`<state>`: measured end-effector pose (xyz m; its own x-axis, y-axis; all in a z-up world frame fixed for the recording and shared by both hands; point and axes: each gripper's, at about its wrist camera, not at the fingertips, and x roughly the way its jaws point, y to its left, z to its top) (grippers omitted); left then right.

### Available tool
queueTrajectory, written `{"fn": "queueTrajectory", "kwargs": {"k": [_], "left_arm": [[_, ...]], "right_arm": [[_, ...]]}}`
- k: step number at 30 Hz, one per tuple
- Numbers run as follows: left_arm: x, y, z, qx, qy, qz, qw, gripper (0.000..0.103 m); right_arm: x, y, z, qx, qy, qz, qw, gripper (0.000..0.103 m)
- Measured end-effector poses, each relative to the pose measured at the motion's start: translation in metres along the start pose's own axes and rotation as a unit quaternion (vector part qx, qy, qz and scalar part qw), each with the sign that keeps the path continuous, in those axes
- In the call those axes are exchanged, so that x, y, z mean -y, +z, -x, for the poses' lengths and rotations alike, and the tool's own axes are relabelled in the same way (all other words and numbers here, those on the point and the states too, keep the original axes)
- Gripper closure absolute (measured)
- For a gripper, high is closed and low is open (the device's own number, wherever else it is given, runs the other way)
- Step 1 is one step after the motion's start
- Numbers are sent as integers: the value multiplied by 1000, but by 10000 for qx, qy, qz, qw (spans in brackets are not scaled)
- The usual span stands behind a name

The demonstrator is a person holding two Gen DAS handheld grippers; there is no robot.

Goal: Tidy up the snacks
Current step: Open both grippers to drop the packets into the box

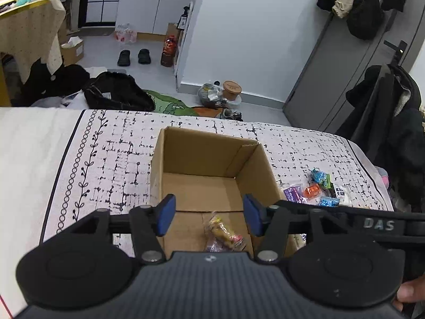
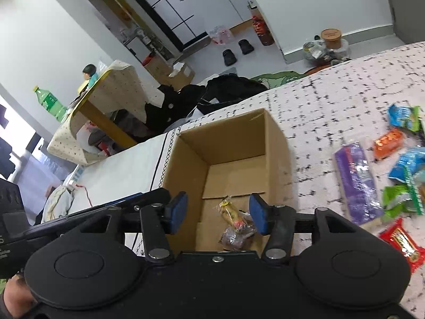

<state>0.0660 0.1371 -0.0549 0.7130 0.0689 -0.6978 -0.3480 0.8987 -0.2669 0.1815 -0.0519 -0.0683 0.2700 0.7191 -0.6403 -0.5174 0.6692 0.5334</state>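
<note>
Both of my tools hang over the open cardboard box, which sits on the patterned cloth of the counter. My left hand-held gripper has its blue pads spread wide with nothing between them, and my right hand-held gripper is the same: parted, empty, pointed down into the box.

On the box floor lie two wrapped snacks, a yellow packet and a darker clear-wrapped one just beside it, touching or nearly so. So the sorting has begun, but I judge it far from finished, since most of the snacks sit loose on the cloth to the right of the box: a purple bar, an orange packet, blue packets, a green one and a red one.

The step in hand looks like the gap between a drop and the next pick. Next, I expect to swing the right tool over to the pile, pick one wrapper at its edge, and close gently so the slick film does not slip.
</note>
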Motion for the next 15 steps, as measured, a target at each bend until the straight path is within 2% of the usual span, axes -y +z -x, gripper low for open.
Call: {"fn": "queueTrajectory", "kwargs": {"k": [1, 5, 7, 13, 15], "left_arm": [[1, -1, 0, 11, 8, 2, 10000, 44], [4, -3, 1, 1, 5, 62, 10000, 39], [7, -3, 3, 105, -1, 100, 9999, 26], [23, -2, 11, 268, -135, -4, 9995, 7], [28, -2, 11, 226, -217, -64, 9995, 4]], "right_arm": [[2, 0, 4, 10, -15, -15, 10000, 48], [11, -3, 23, 126, -208, 26, 9997, 32], [16, -4, 32, 177, -329, 79, 9993, 27], [29, -7, 54, 318, -612, 202, 9974, 14], [34, -8, 62, 350, -637, 166, 9972, 6]]}}
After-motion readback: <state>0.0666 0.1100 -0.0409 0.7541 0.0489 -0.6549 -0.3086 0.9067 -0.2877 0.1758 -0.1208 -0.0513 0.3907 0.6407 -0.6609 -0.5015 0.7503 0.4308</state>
